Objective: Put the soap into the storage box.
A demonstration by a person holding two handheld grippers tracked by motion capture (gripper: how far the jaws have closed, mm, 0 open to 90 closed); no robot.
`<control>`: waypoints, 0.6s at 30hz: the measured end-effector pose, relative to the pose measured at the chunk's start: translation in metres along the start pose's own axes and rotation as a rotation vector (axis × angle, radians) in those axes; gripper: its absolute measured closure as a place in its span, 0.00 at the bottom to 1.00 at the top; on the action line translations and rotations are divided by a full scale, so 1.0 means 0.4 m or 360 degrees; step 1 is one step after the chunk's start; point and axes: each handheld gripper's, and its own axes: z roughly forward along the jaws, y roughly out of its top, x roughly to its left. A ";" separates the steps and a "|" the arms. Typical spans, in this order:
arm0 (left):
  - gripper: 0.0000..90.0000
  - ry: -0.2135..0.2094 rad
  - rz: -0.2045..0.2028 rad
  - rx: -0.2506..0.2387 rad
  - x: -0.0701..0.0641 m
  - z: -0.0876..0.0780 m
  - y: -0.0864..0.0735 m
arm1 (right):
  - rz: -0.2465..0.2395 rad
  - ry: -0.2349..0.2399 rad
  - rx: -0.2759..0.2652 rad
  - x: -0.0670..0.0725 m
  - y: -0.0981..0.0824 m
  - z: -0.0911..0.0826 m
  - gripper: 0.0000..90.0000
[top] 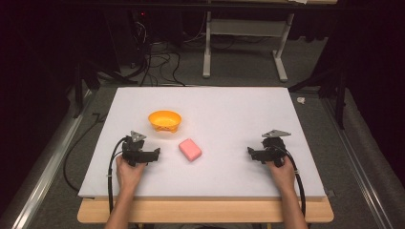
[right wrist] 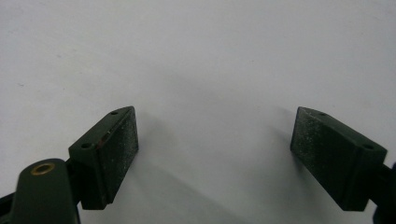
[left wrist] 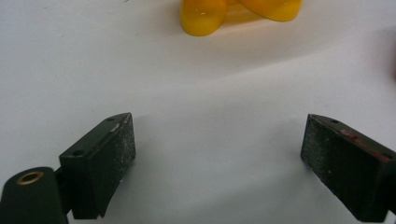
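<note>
Both grippers rest low on the white table (top: 215,181), one in each of the person's hands, with nothing between their jaws. In the high view the left gripper (top: 156,152) lies near the front left of the table and the right gripper (top: 250,151) near the front right, each pointing inward toward the middle. Both look parked at matching spots, likely a ready pose before any reach begins.

Between them, nearer the left gripper, lies a pink block (top: 190,149) with rounded corners, perhaps a soap bar or sponge. It lies flat and slightly turned, untouched and apart from everything else. Just behind it and a little to the left stands a small orange bowl (top: 165,120), upright on stubby feet, close enough that the block could plausibly go into it.

In the left gripper view, the left gripper (left wrist: 217,149) has its two black jaws spread wide over bare table, and the yellow-orange feet of the bowl (left wrist: 205,18) show at the top edge, so this gripper faces the bowl. In the right gripper view, the right gripper (right wrist: 215,144) also has its jaws wide apart, with plain white surface ahead.

Beyond the table, cables and the metal legs of other furniture stand on a dark floor.
</note>
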 end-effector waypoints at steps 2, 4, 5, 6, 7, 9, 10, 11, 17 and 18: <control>0.12 0.0005 -0.0004 -0.0003 0.000 -0.001 0.000 | 0.0001 -0.0001 0.0000 0.000 0.000 0.000 0.17; 0.12 0.0007 -0.0001 -0.0005 0.000 -0.002 0.000 | 0.0001 -0.0001 0.0000 0.000 0.000 0.000 0.17; 0.12 0.0004 0.0002 -0.0008 0.000 -0.008 0.001 | 0.0001 -0.0001 0.0000 0.000 0.000 0.000 0.17; 0.12 0.0002 0.0004 -0.0017 0.000 -0.013 0.001 | 0.0001 -0.0001 0.0000 0.000 0.000 0.000 0.17; 0.12 0.0002 0.0004 -0.0017 0.000 -0.013 0.001 | 0.0001 -0.0001 0.0000 0.000 0.000 0.000 0.17; 0.12 -0.0011 0.0011 -0.0053 -0.001 -0.030 0.003 | 0.0001 0.0000 0.0000 0.000 0.000 0.000 0.17; 0.12 -0.0011 0.0011 -0.0053 -0.001 -0.030 0.003 | 0.0001 0.0000 0.0000 0.000 0.000 0.000 0.17; 0.12 -0.0024 0.0023 -0.0061 -0.003 -0.040 0.004 | 0.0001 -0.0001 0.0001 0.000 0.000 0.000 0.17; 0.12 -0.0049 0.0012 -0.0104 -0.008 -0.064 0.006 | 0.0001 -0.0001 0.0001 0.000 0.000 0.000 0.17; 0.12 -0.0058 0.0015 -0.0111 -0.011 -0.071 0.007 | 0.0002 0.0000 0.0001 0.000 0.000 0.000 0.17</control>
